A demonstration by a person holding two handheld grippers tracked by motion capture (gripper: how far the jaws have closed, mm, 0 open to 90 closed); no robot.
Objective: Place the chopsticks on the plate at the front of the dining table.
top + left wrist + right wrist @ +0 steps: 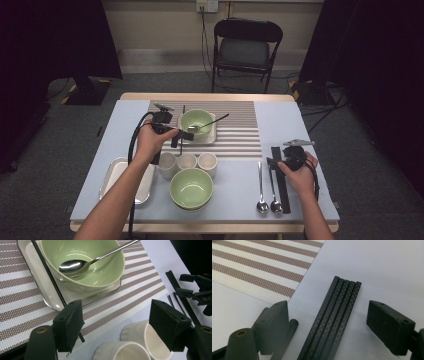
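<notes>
No legible writing. Right gripper (327, 322) jaws wide, straddling black carbon-weave chopsticks (332, 317) lying flat on blue-grey table (374, 262). Left gripper (116, 322) jaws wide, empty, above glossy white cups (140, 340), nr striped woven mat (130, 290).

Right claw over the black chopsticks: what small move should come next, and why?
Probably lower and close. The right claw stands open, its jaws either side of the black chopsticks, which lie flat on the table in a tight row, with no pad touching them. Sinking a little first would let the pads meet their sides.
</notes>
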